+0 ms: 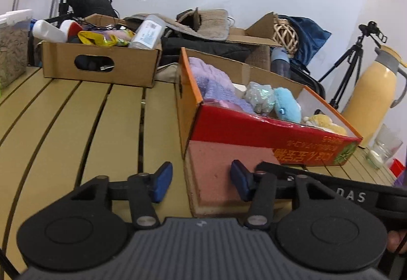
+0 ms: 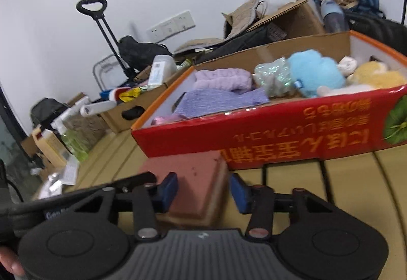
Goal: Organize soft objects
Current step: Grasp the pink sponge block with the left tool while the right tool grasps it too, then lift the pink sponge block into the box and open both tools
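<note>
Legible markings, few:

- Red carton point(image 1: 267, 132) — near side wall carries large yellow Chinese characters, printed upside down as seen from both wrist views; strokes too blurred to read character by character. A green fruit picture sits at the 3 o'clock end of that wall. Smaller yellow line beside the big characters ends in what look like digits, upside down, not resolvable.
- Black strap point(image 1: 356, 195) in the left wrist view, at 4 o'clock of frame — white capitals "DAS", start of the word hidden.
- White bottle point(image 1: 147, 34) in the brown box point(image 1: 101, 66) — printed label, text too small to read.
</note>
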Available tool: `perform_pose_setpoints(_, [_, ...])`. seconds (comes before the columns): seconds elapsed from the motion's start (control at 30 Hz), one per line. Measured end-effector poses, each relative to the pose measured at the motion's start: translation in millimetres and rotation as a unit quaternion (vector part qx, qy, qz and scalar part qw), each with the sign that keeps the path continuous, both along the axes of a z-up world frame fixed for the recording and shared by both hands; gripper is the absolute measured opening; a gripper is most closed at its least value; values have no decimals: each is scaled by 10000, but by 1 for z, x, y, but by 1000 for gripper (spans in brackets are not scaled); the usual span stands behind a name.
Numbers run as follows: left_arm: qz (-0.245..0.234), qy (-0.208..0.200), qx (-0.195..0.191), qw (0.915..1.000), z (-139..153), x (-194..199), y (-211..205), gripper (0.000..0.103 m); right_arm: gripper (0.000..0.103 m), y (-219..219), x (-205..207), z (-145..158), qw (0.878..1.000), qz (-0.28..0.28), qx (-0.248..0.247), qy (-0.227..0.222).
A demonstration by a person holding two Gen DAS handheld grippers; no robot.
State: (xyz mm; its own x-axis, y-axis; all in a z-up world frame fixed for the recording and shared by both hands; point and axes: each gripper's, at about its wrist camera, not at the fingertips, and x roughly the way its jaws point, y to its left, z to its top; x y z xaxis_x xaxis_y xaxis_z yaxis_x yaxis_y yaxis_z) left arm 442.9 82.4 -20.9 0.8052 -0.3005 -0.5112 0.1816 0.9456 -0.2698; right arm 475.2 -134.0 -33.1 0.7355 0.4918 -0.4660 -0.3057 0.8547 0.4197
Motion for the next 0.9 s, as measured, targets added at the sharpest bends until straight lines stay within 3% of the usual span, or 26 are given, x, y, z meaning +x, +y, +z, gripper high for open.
perform_pose_setpoints(0.1, [-127, 60, -238, 9996, 2, 1, 1, 34, 33, 3, -1, -1, 10000, 25, -62, -46])
perform_pose_setpoints(0.3, [96, 183, -229, 9995, 12, -4, -6, 32, 31, 5, 0, 3, 10000, -38, -23, 21])
perform_pose_setpoints(0.4, [129, -23, -185, 9997, 31, -41, -12, 32, 30, -2, -18, 13, 9999, 50, 85, 115])
perform_pose_setpoints(0.53, [210, -377, -563, 9975, 49, -133, -28, 32, 30, -29, -98, 40, 9989, 235, 179, -356])
perform_pose_setpoints(0.67, [161, -622, -381, 9972, 48, -214, -65, 31, 30, -52, -186, 49, 9977, 258, -69, -620])
perform_pose_setpoints(0.77, [-70, -639, -535, 9965, 54, -234, -80, 31, 30, -71, -231, 56, 9970, 88, -209, -735])
perform_pose_setpoints(0.9, [-247, -818, -542, 9949, 66, -243, -100, 32, 30, -101, -255, 67, 9959, -107, -102, -889])
